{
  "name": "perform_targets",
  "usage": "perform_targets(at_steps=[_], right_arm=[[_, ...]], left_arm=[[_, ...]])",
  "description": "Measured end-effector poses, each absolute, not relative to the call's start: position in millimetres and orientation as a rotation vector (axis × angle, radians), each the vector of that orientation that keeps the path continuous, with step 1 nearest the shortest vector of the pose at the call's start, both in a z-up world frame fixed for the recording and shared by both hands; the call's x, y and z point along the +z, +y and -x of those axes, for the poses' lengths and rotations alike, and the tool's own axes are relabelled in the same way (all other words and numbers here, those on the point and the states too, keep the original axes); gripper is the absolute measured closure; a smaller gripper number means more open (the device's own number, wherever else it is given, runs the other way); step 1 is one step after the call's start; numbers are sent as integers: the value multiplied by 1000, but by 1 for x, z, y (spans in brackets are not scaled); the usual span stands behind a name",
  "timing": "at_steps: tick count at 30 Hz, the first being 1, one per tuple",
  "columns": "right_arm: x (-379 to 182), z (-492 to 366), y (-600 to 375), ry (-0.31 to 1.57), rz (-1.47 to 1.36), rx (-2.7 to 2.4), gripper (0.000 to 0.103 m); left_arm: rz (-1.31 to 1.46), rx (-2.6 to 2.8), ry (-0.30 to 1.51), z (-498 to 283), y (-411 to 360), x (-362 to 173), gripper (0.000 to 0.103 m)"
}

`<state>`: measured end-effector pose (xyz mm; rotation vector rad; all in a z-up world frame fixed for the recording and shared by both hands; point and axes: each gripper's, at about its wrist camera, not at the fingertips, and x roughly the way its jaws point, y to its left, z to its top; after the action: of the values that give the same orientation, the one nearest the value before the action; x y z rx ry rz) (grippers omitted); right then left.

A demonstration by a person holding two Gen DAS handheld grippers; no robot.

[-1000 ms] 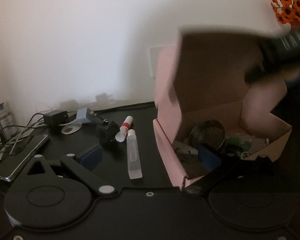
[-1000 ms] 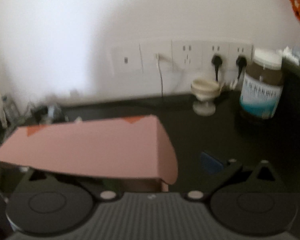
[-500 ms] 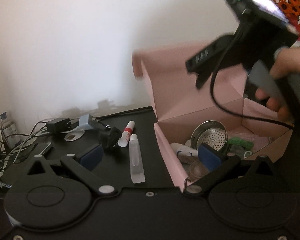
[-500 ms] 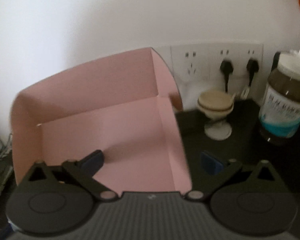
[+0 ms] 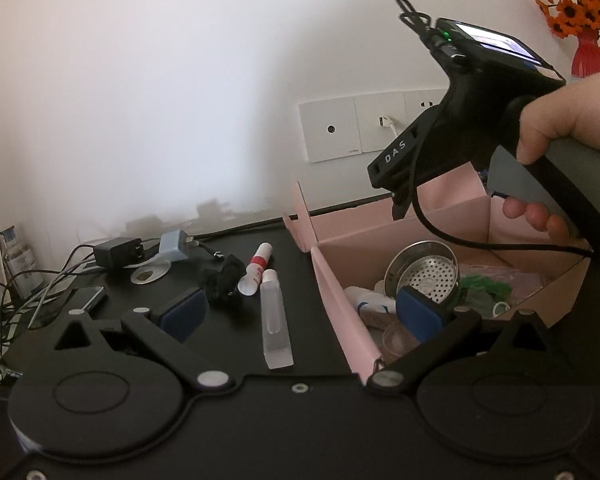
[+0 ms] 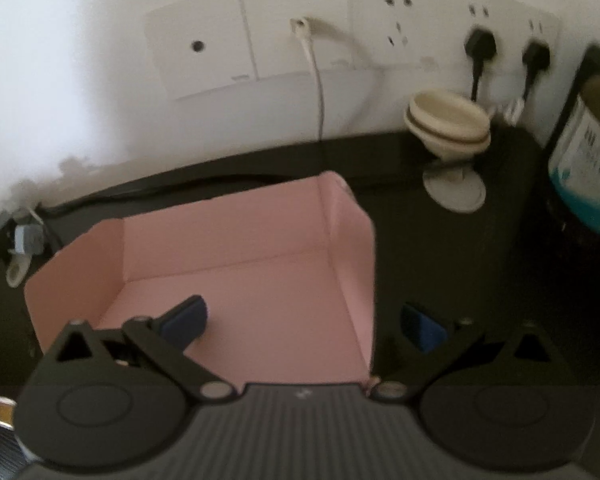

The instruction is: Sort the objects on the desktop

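On the black worktop [image 5: 324,232] a pink box [image 5: 340,312] stands open, its lid [image 6: 236,280] folded flat toward the wall. Readable writing is scarce: white letters "DAS" run along the body of the right gripper [image 6: 304,320], seen from the left wrist view above the box with a hand [image 5: 560,128] round its grey handle. A jar [image 6: 588,152] at the right edge of the right wrist view carries a blue and white label, too blurred to read.

Inside the box lie a metal strainer [image 5: 424,268], a white tube [image 5: 364,300], something green [image 5: 484,292] and a clear round lid [image 5: 400,340]. Left of the box, well clear of its wall, a clear tube [image 5: 274,324] lies beside a red-and-white stick [image 5: 256,268] and a black clip [image 5: 224,280]; farther left are a charger [image 5: 118,252], a grey plug [image 5: 174,244] and a phone [image 5: 88,298] among cables.

The left gripper [image 5: 300,312] is spread wide and empty, one finger over bare worktop, the other over the box's near corner. The right gripper is likewise wide apart and empty, straddling the lid's right wall. Right of the lid the worktop is bare up to a cream stand [image 6: 452,136] and the jar. Wall sockets [image 6: 404,28] sit just behind.
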<state>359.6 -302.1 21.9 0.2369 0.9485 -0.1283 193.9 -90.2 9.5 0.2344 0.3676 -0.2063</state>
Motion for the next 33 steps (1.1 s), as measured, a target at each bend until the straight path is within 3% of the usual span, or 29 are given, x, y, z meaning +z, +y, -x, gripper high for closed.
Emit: perform_targets(at_steps=[8,17,25,33], right_arm=[[18,-331,-337,793,-480,-11,1],[43,-242,-378,595,-469,149,1],[21,-185,-375,683,-191,281,1],[-4,-202,-342,733,-90,319,1]], left_arm=[[-234,-210,373,-199,-87,10,0],[-250,-192,356,-200,-88,11,0],[-229,-185,378,-206,-84,8,0],[-191,-156,343,-216,-60,23,0]])
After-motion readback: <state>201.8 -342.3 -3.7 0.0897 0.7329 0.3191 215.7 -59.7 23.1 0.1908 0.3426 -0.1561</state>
